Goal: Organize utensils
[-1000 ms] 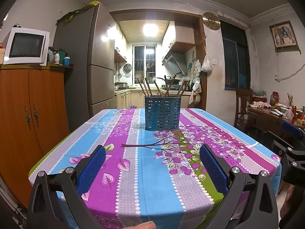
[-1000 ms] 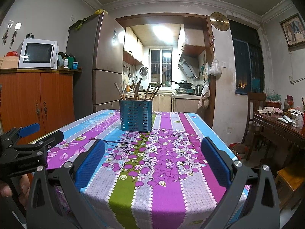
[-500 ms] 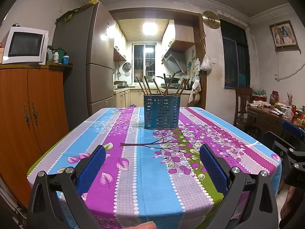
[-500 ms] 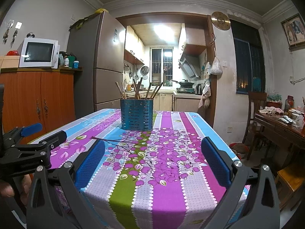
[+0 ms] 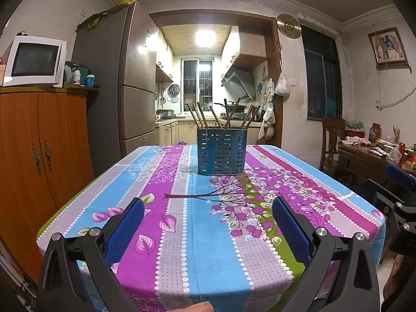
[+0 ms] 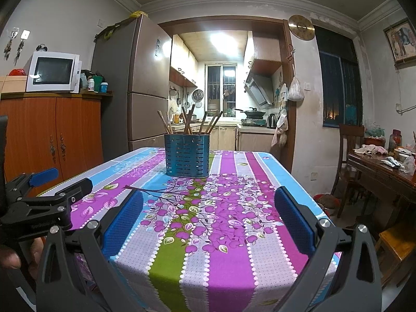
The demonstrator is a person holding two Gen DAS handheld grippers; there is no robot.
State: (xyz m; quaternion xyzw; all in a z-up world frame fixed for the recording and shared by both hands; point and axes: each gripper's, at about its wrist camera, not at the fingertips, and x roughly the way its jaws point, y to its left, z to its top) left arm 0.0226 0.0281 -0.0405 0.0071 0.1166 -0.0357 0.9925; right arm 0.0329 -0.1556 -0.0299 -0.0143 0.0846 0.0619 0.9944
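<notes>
A blue slotted utensil holder [image 5: 221, 151] [image 6: 187, 155] stands upright toward the far end of the table, on the striped floral tablecloth [image 5: 208, 223] [image 6: 208, 223]. Several brown chopsticks [image 5: 221, 115] [image 6: 188, 122] lean out of its top. My left gripper [image 5: 208, 230] hovers open over the near table edge, nothing between its blue pads [image 5: 124, 230]. My right gripper [image 6: 208, 223] is also open and empty, at the near edge further right. Each gripper shows at the side of the other's view.
A wooden cabinet [image 5: 39, 161] with a white microwave [image 5: 33, 62] stands left of the table, a tall fridge [image 5: 124, 78] behind it. A cluttered wooden side table [image 6: 384, 171] and chair [image 5: 334, 140] stand at the right. A kitchen doorway lies beyond.
Both views have crept slightly closer to the table and holder. Both grippers stay open and empty.
</notes>
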